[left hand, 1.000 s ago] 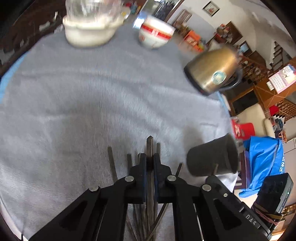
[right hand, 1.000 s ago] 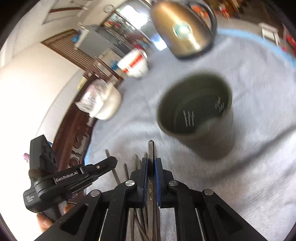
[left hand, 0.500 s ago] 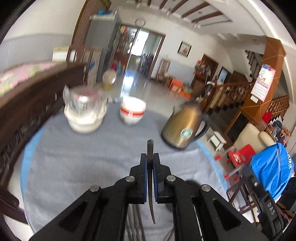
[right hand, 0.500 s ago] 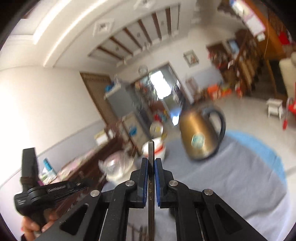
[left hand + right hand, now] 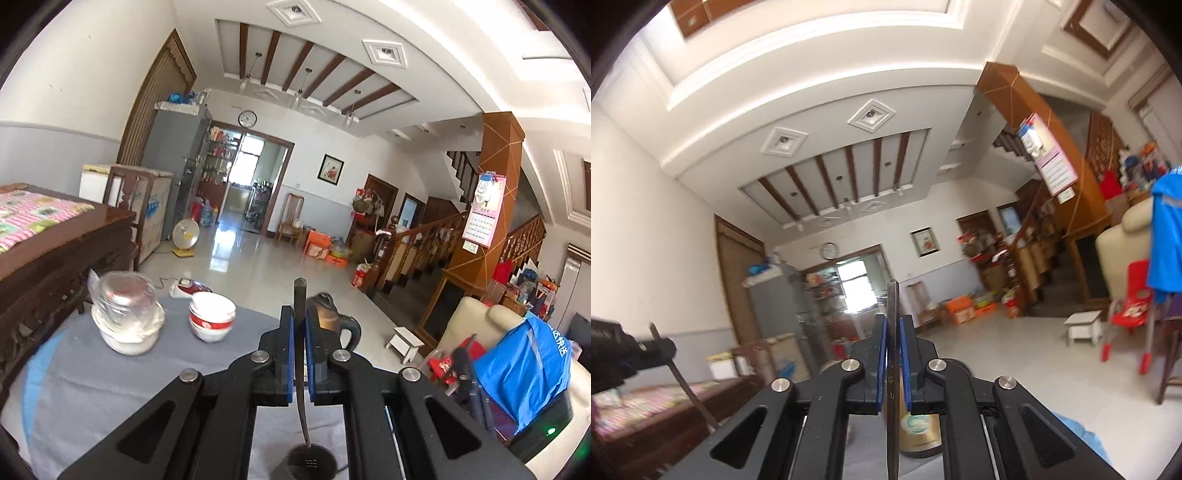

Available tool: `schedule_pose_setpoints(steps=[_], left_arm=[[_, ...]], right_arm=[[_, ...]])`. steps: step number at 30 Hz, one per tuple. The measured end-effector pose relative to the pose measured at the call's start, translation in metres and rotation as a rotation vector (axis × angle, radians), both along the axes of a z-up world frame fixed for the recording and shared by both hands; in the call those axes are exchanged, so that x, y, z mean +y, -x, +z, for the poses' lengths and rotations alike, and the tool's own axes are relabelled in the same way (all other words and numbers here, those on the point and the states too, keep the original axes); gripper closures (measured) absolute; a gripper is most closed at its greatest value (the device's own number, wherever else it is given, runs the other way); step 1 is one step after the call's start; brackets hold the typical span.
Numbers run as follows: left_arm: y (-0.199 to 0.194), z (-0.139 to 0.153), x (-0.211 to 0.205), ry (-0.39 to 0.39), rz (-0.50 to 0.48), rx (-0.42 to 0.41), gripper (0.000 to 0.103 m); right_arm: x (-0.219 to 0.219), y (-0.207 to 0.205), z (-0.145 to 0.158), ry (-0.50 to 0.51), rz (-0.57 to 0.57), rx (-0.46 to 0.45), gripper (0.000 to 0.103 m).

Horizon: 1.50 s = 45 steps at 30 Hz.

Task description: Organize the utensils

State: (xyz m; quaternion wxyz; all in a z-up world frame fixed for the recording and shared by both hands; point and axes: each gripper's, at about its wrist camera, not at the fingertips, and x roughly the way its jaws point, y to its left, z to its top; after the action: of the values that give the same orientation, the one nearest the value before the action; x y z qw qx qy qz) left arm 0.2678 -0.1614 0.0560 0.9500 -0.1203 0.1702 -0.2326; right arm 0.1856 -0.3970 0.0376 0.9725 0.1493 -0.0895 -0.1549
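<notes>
My left gripper (image 5: 300, 325) is shut on a thin dark metal utensil (image 5: 300, 295). Its handle tip sticks out past the pads and its lower end hangs over a dark cup (image 5: 306, 461) at the bottom edge. My right gripper (image 5: 893, 332) is shut on a flat metal utensil (image 5: 893, 299) with engraved marks, held upright. The right wrist view also catches the left gripper (image 5: 665, 346) at the left edge with its slim utensil (image 5: 685, 384) slanting down. Both grippers are raised above the grey-clothed table (image 5: 92, 391).
At the back of the table a white bowl topped with a glass jar (image 5: 127, 321) stands beside a red-banded bowl (image 5: 212, 321). A gold kettle (image 5: 332, 317) is partly hidden behind my left fingers and shows under my right ones as kettle (image 5: 919, 428). A blue-draped chair (image 5: 524, 369) stands right.
Both grippers have risen off the table and tilted upward, each carrying its utensil. The other utensils on the cloth have dropped out of view, and the dark cup now lies below the left gripper.
</notes>
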Motion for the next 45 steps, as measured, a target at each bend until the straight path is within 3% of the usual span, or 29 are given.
schedule_pose_setpoints(steps=[5, 10, 11, 13, 14, 15, 17, 18, 21, 24, 26, 29, 34, 38, 45], left_arm=[[-0.02, -0.043, -0.031, -0.057, -0.016, 0.102, 0.097], [-0.028, -0.07, -0.038, -0.134, -0.022, 0.176, 0.097], [-0.027, -0.071, -0.036, -0.147, -0.024, 0.179, 0.094], [-0.024, -0.073, -0.028, -0.185, -0.012, 0.169, 0.071], [-0.018, -0.07, -0.023, -0.193, 0.001, 0.158, 0.049], [-0.014, -0.068, -0.015, -0.193, 0.014, 0.137, 0.042], [-0.001, -0.059, 0.002, -0.203, 0.029, 0.085, 0.042], [0.002, -0.058, 0.009, -0.219, 0.044, 0.071, 0.041], [0.009, -0.057, 0.036, -0.249, 0.096, 0.078, 0.04], [0.004, -0.071, 0.075, -0.238, 0.158, 0.152, 0.04], [-0.001, -0.09, 0.099, -0.238, 0.213, 0.235, 0.04], [-0.011, -0.123, 0.118, -0.257, 0.23, 0.379, 0.04], [-0.033, -0.186, 0.125, -0.249, 0.185, 0.669, 0.04], [-0.038, -0.209, 0.113, -0.289, 0.139, 0.76, 0.047], [-0.062, -0.237, 0.094, -0.318, 0.104, 0.91, 0.049]], right_arm=[[0.01, -0.037, -0.019, 0.016, 0.008, 0.105, 0.095], [0.016, -0.037, -0.044, 0.011, 0.119, 0.208, 0.094], [0.012, -0.035, -0.046, -0.009, 0.148, 0.215, 0.094], [0.005, -0.026, -0.05, -0.063, 0.199, 0.237, 0.09], [0.002, -0.023, -0.049, -0.099, 0.222, 0.254, 0.082], [-0.005, -0.013, -0.05, -0.121, 0.237, 0.256, 0.077], [-0.012, 0.009, -0.05, -0.158, 0.266, 0.229, 0.054], [-0.012, 0.021, -0.052, -0.165, 0.265, 0.212, 0.049], [-0.018, 0.053, -0.05, -0.177, 0.281, 0.19, 0.049], [-0.015, 0.072, -0.053, -0.166, 0.307, 0.218, 0.051], [-0.008, 0.072, -0.065, -0.183, 0.348, 0.299, 0.052], [-0.003, 0.053, -0.088, -0.254, 0.421, 0.482, 0.064], [0.011, 0.009, -0.145, -0.36, 0.451, 0.813, 0.066], [0.013, -0.012, -0.181, -0.441, 0.441, 0.964, 0.066], [0.022, -0.035, -0.209, -0.499, 0.385, 1.107, 0.066]])
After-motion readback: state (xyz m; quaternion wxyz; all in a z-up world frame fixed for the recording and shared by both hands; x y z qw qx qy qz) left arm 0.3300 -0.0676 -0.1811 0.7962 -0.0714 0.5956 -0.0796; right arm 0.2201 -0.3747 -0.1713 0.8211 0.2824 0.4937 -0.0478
